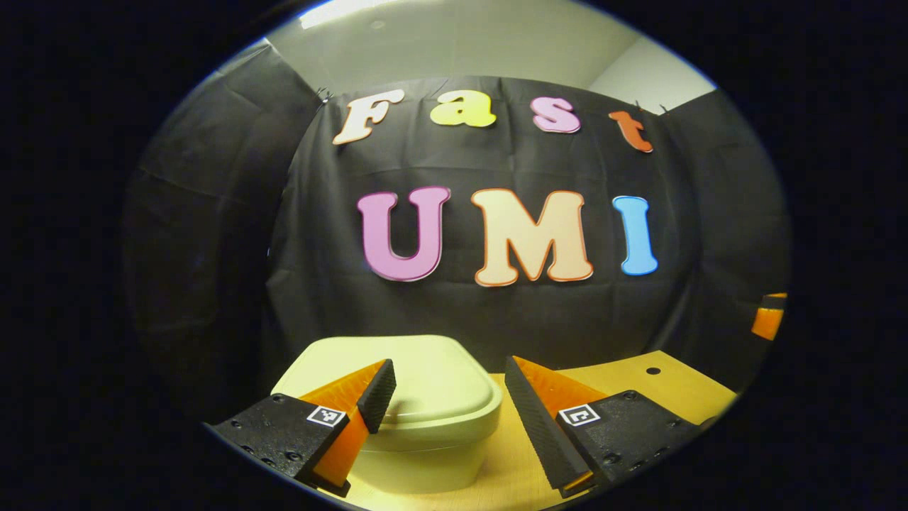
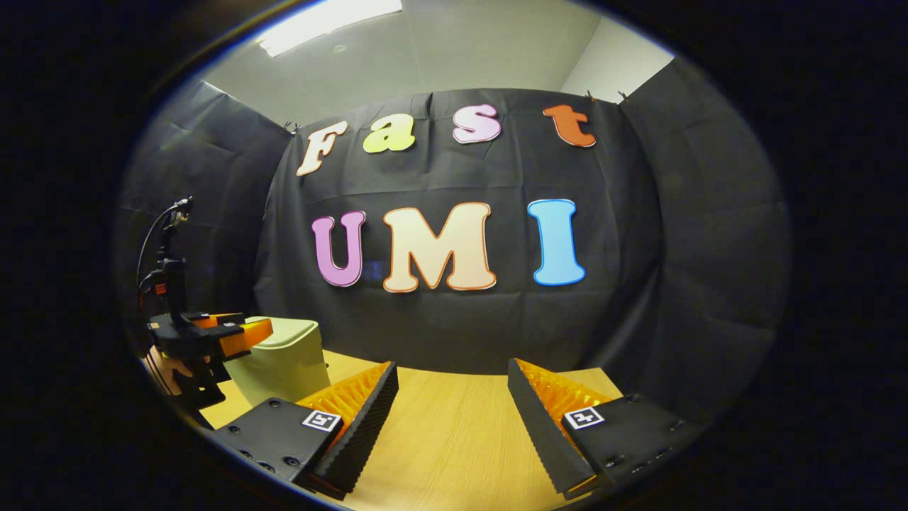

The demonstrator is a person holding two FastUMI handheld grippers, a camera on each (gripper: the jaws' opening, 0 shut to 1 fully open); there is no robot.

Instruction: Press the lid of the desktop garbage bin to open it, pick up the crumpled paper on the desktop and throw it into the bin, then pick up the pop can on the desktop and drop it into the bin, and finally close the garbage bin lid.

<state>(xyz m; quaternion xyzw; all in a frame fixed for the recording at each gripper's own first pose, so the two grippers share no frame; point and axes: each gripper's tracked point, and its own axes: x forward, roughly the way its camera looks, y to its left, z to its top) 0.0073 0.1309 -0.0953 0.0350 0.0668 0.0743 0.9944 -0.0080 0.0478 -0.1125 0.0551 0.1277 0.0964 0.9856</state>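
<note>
The pale green garbage bin (image 1: 425,411) is seen on the wooden table (image 1: 638,387), its lid closed. The left gripper (image 1: 447,415) is held just above the bin, jaws spread. The right gripper (image 2: 454,419) is held well to the bin's right (image 2: 284,358), jaws spread over bare table (image 2: 454,426).

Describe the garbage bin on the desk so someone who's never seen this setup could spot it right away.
Start at the light wooden desktop in front of the black cloth wall. At its left end stands the garbage bin, a squat, pale yellow-green tub with rounded corners and its flat lid shut. It is the only pale, rounded thing there, and the open left gripper hovers right before it.
</note>
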